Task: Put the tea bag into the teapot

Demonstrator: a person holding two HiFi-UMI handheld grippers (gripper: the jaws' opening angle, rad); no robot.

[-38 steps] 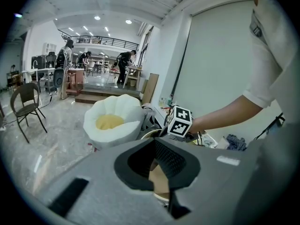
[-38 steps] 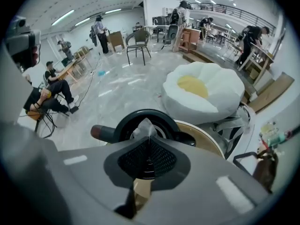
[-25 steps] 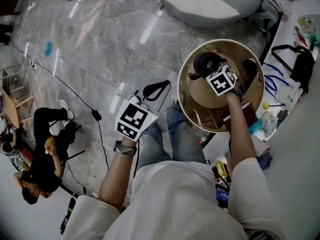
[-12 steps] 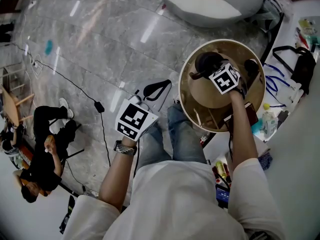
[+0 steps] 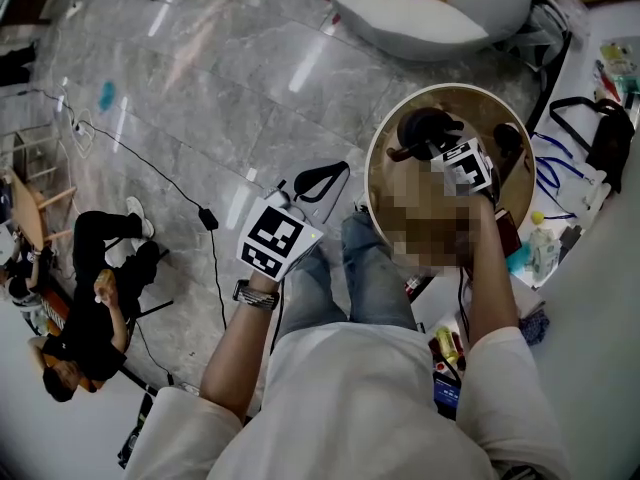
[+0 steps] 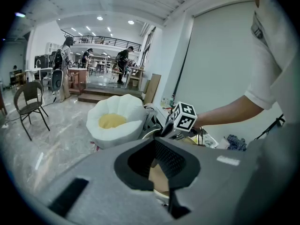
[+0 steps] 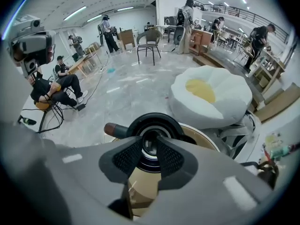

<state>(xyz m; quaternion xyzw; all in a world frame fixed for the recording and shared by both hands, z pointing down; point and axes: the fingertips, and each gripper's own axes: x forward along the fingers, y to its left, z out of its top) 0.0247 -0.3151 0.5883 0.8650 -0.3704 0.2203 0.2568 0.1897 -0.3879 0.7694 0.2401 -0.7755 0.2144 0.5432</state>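
Note:
A dark teapot [image 5: 420, 128] with a brown side handle [image 7: 114, 129] stands on the round wooden table [image 5: 505, 103]. My right gripper [image 5: 455, 156] hangs right above it and points steeply down at its open mouth [image 7: 150, 122]. Its jaws have just been opening; the right gripper [image 7: 150, 146] is open and nothing shows between the pads. I cannot make out the tea bag in any view. My left gripper [image 5: 285, 206] is held off the table over the person's lap. In its own view the left gripper [image 6: 157, 162] stands slightly open and empty.
A second dark vessel [image 5: 506, 138] sits on the table's far right. A white cushion seat [image 5: 420, 3] lies beyond the table. A cluttered white bench with a black bag [image 5: 605, 133] runs along the right. A person sits on the floor [image 5: 90, 298] at the left among cables.
The right gripper's marker cube has rolled a little while staying over the teapot. The left gripper has kept its place.

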